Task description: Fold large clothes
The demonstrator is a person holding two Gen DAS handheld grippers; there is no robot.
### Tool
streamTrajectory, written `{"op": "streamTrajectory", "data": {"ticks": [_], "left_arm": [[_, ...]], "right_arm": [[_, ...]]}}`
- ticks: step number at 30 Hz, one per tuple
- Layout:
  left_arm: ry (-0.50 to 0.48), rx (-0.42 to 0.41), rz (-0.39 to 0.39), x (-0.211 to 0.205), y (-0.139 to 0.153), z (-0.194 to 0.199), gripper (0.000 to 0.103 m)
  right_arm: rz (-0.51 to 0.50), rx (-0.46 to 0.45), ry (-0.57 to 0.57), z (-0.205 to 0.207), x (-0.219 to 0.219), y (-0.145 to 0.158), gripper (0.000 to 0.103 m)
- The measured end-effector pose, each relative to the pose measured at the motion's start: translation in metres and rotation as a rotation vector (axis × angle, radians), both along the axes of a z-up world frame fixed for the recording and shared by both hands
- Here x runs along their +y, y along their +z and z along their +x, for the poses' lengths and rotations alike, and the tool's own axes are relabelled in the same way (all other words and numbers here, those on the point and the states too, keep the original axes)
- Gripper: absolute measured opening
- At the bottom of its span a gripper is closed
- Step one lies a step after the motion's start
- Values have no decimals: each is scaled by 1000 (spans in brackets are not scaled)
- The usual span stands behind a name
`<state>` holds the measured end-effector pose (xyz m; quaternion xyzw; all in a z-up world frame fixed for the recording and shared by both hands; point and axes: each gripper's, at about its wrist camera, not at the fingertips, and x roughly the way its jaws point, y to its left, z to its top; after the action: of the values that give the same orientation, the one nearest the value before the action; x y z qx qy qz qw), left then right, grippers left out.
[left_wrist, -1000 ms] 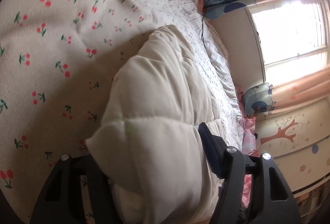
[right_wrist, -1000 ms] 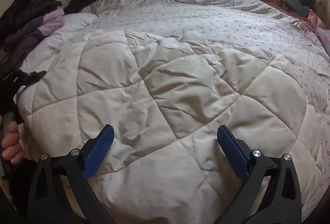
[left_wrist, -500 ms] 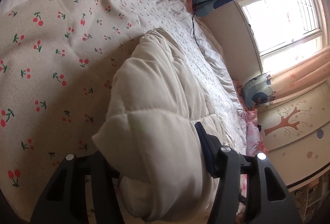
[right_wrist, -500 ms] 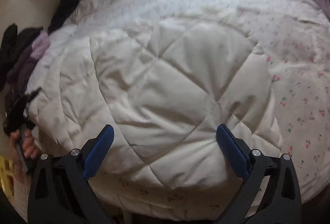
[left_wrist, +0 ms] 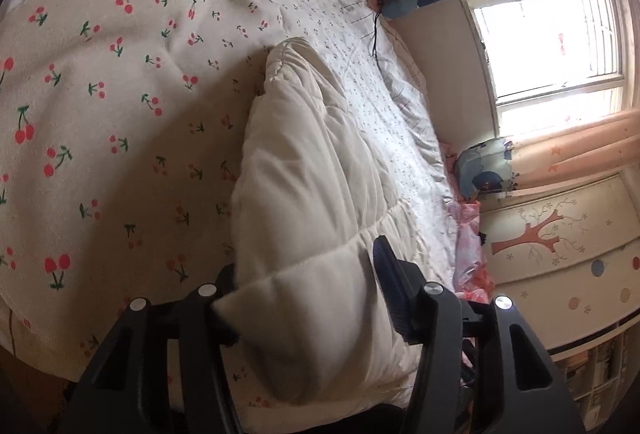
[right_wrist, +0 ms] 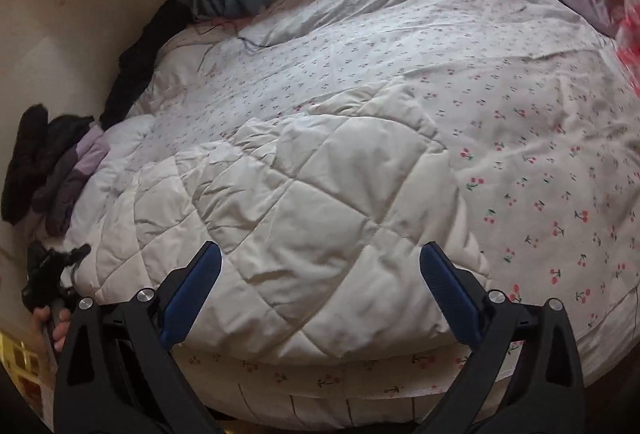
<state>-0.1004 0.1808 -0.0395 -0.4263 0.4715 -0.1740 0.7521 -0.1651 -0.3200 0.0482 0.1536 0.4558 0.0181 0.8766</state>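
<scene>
Left side's got the quilt, right just let go and backed off

My left gripper (left_wrist: 308,298) fingers are clamped on the bunched white quilt (right_wrist: 304,218) at lower centre; they've just eased slightly wider. Right gripper (right_wrist: 320,290) fingers apart, empty, pulled back so the folded quilt lies on the bed (right_wrist: 540,162).

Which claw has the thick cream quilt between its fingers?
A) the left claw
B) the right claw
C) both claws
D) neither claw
A: in the left wrist view a thick fold of the cream quilt fills the left claw, while the right claw stands open above the quilt with nothing between its fingers.
</scene>
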Motion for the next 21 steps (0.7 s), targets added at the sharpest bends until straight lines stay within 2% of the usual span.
{"op": "streamTrajectory", "data": {"ticks": [1, 3, 4, 6, 8, 11, 16, 19, 21], "left_arm": [[-4, 24, 8, -2, -3, 2, 63], [-23, 74, 2, -6, -9, 6, 63], [-26, 87, 0, -7, -10, 9, 65], [-41, 117, -6, -9, -15, 11, 70], [-50, 132, -13, -10, -18, 12, 71], [-69, 138, -15, -15, -19, 12, 71], [-73, 124, 10, -26, -13, 10, 71], [-65, 139, 3, -26, -14, 10, 71], [-64, 148, -1, -27, -15, 11, 71]], "right_arm": [[-36, 12, 31, 2, 11, -1, 96], [-41, 16, 51, -2, 20, -2, 96], [1, 19, 26, -11, 12, -6, 96], [152, 11, -67, -31, -18, -11, 96], [303, 3, -211, -62, -61, -20, 96], [415, 46, -326, -83, -107, -38, 96], [613, 105, -291, -63, -123, -76, 96], [660, 163, -289, -49, -123, -100, 97], [690, 153, -291, -51, -125, -107, 97]]}}
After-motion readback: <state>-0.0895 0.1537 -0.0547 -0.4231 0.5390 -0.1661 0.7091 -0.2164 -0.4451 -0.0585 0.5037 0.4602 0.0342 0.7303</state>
